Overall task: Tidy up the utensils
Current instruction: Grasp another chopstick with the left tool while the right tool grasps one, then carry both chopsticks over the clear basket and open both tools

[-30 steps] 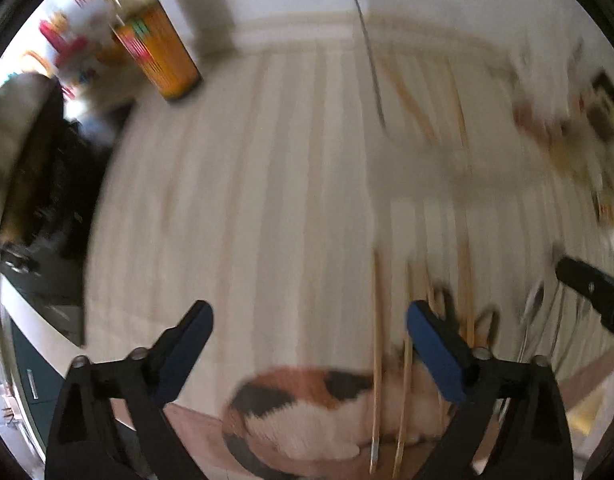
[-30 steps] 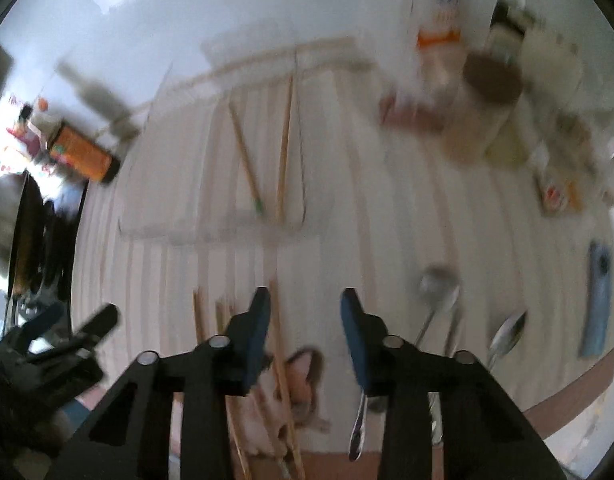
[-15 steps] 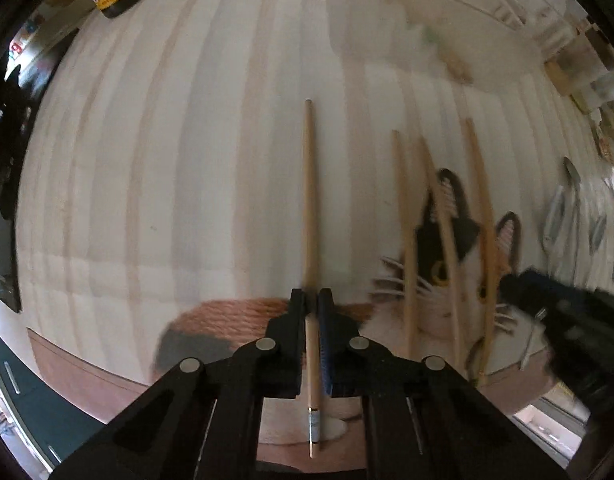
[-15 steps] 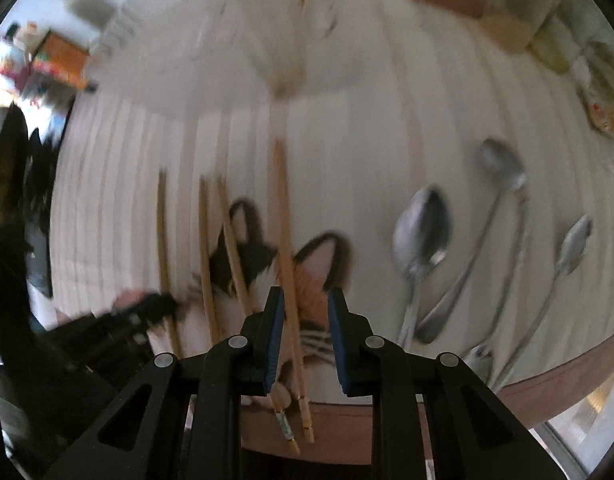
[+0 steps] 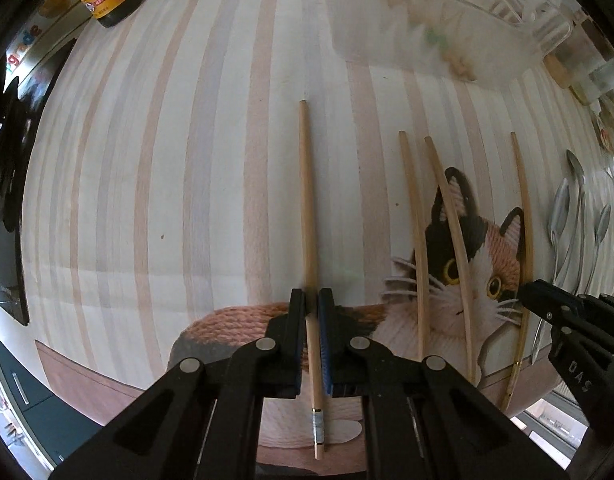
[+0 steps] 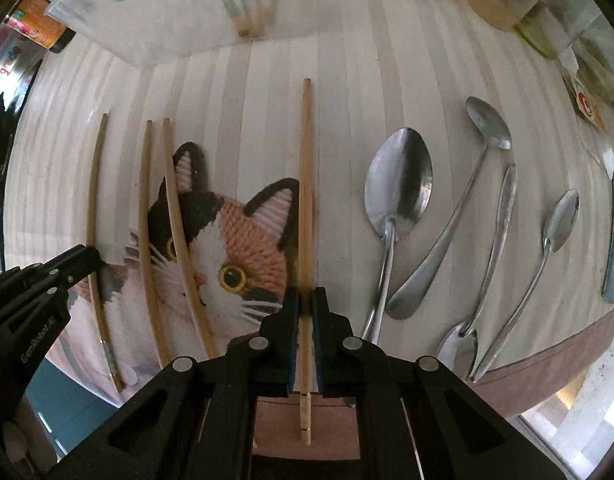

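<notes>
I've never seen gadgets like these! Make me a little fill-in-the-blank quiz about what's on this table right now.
1. Each hand-held gripper, left and right, is clamped on a wooden ____.
2. The picture on the striped mat shows a ____.
3. The two chopsticks lying free between the held ones number ____.
4. The metal utensils beside the mat picture are ____.

Missing words: chopstick; cat; two; spoons

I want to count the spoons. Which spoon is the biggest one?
The biggest spoon is the leftmost in the right wrist view, nearest the chopsticks, bowl pointing away. Its bowl is clearly wider than those of the other spoons beside it.
</notes>
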